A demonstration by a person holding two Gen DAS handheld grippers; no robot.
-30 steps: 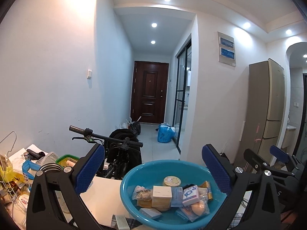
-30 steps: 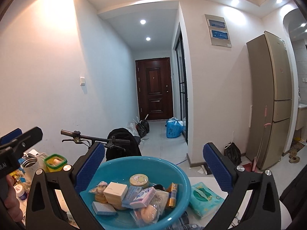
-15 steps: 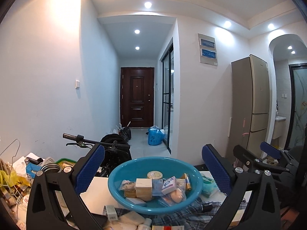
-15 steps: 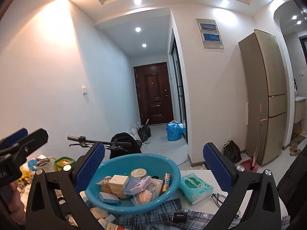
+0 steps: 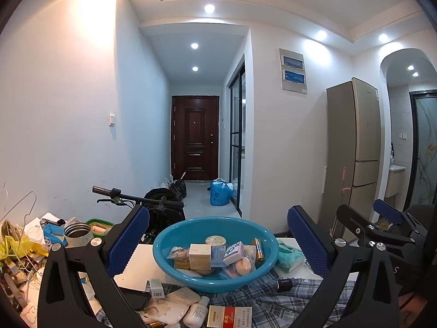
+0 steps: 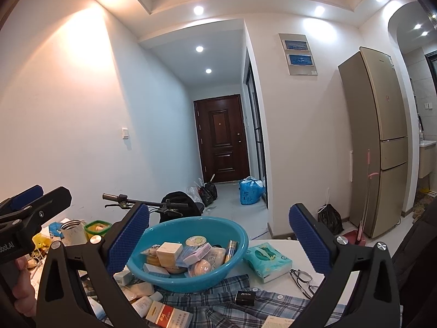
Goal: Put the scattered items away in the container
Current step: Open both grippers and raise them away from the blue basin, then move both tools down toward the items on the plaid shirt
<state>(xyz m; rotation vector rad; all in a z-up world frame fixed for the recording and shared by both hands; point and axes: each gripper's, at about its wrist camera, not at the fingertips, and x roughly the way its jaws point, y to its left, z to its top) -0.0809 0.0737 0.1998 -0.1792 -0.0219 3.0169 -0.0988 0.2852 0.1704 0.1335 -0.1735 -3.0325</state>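
Observation:
A teal plastic basin (image 5: 215, 257) (image 6: 188, 248) rests on a plaid cloth (image 5: 273, 298) on the white table, holding several small boxes, soaps and packets. Loose soaps, a small bottle (image 5: 195, 313) and a red-and-white carton (image 5: 229, 317) (image 6: 168, 318) lie in front of it. My left gripper (image 5: 218, 243) hangs open above and short of the basin, empty. Open and empty too, my right gripper (image 6: 220, 242) sits beside it, level with the basin. A small black box (image 6: 245, 297) lies on the cloth.
A teal tissue pack (image 6: 267, 261) and glasses (image 6: 303, 280) lie right of the basin. Clutter with a steel cup (image 5: 77, 233) and green tub (image 6: 97, 227) fills the table's left. Behind stand a bicycle (image 5: 153, 205), a hallway door and a fridge (image 6: 379, 164).
Both grippers have pulled back and risen from the basin, so it looks smaller and the loose items and plaid cloth in front have come into view. Both stay open.

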